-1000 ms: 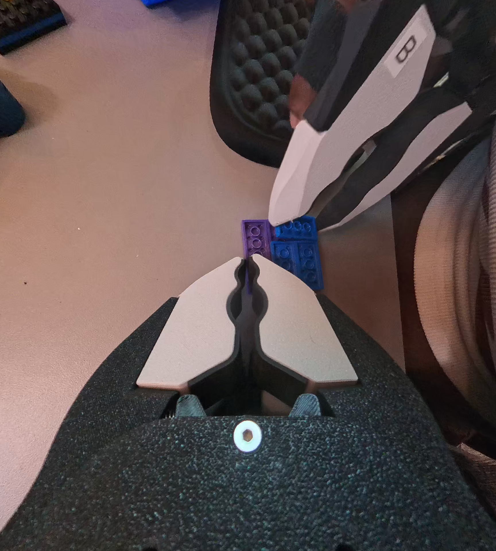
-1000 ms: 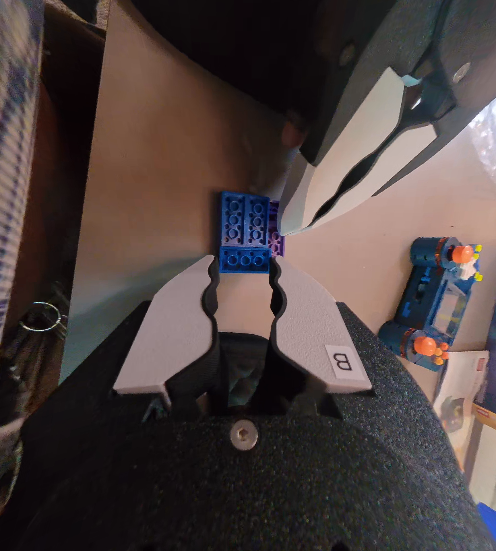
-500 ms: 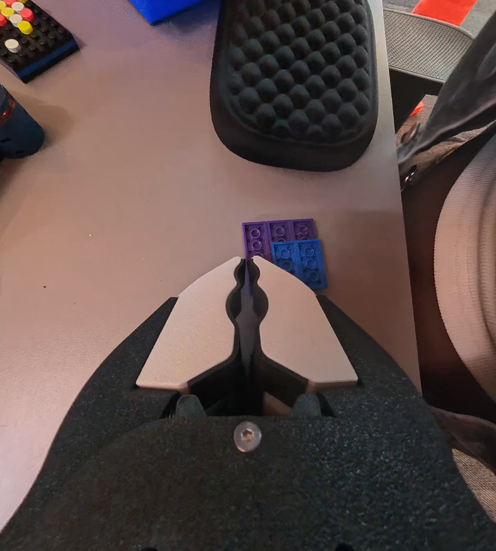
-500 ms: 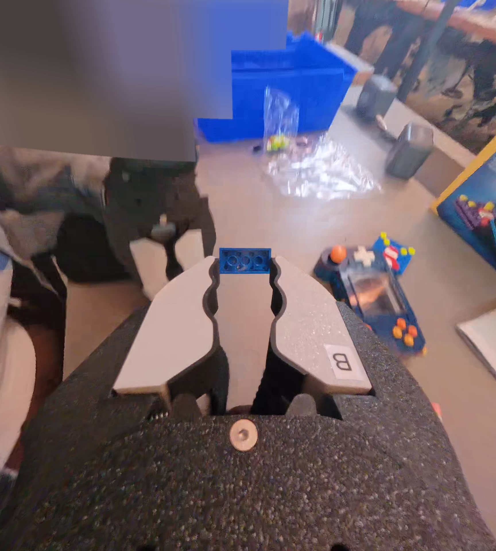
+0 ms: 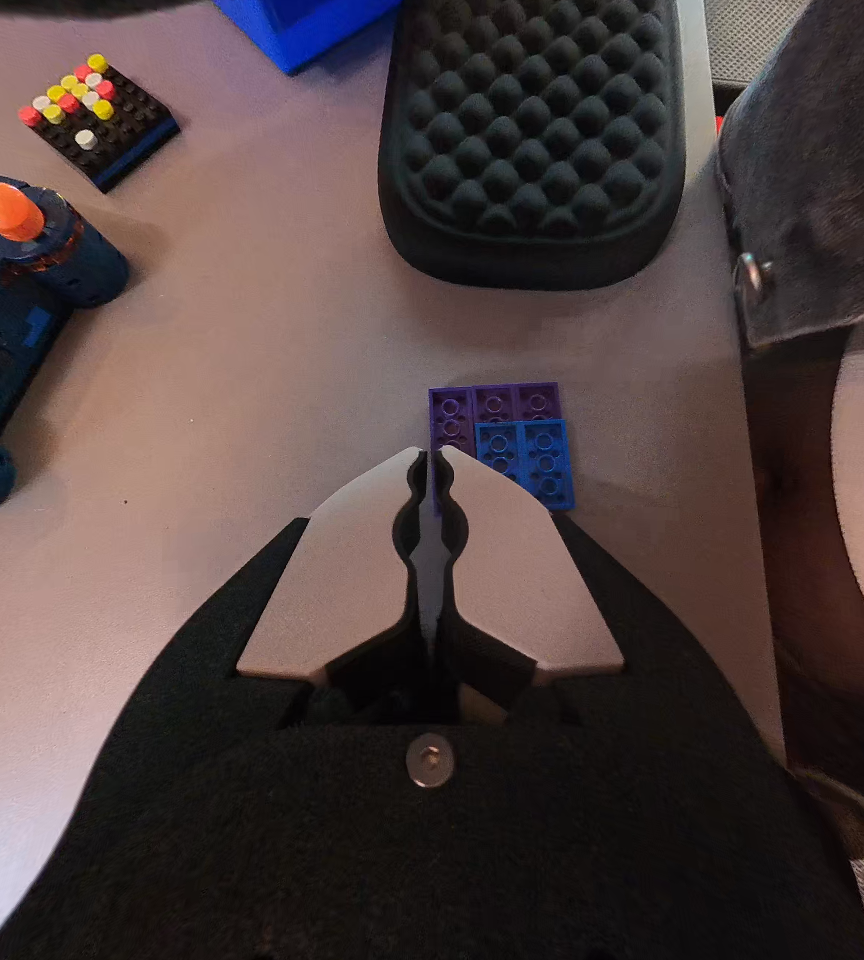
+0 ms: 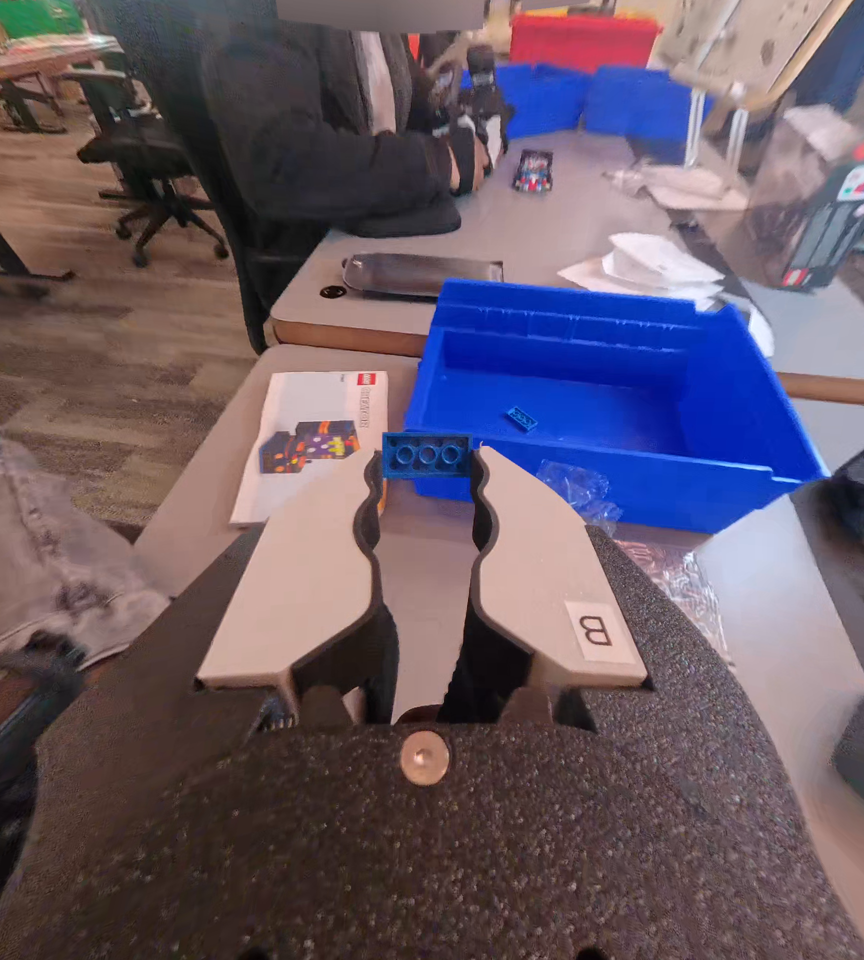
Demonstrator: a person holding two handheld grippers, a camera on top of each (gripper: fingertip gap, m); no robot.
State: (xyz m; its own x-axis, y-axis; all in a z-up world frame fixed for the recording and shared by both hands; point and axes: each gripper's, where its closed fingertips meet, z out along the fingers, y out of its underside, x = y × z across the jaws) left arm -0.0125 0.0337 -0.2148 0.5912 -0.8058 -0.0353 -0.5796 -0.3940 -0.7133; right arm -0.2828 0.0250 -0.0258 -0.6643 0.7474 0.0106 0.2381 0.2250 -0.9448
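Observation:
A flat cluster of purple plates (image 5: 492, 404) and blue plates (image 5: 523, 457) lies on the beige table (image 5: 263, 363), undersides up. My left gripper (image 5: 432, 456) is closed to a thin slit at the cluster's near left corner, and a sliver of purple plate shows between its fingers. My right gripper (image 6: 427, 460) is shut on a blue brick (image 6: 426, 455) with its underside facing the camera. It holds the brick in the air in front of the near wall of a blue bin (image 6: 627, 483).
A small blue plate (image 6: 522, 418) lies in the bin. A booklet (image 6: 315, 441) and a clear bag (image 6: 575, 485) lie beside it. A black foam pad (image 5: 528, 140), a studded black plate (image 5: 97, 119) and a dark blue brick model (image 5: 14, 291) surround the cluster. A person (image 6: 315, 130) sits beyond. The dark blue brick model (image 5: 14, 291) lies some 15 cm from my left tips, 30 cm from my right tips.
My right gripper has lifted away from the cluster with the blue brick and swung towards the blue bin. It has left the left wrist view. My left gripper has stayed at the cluster.

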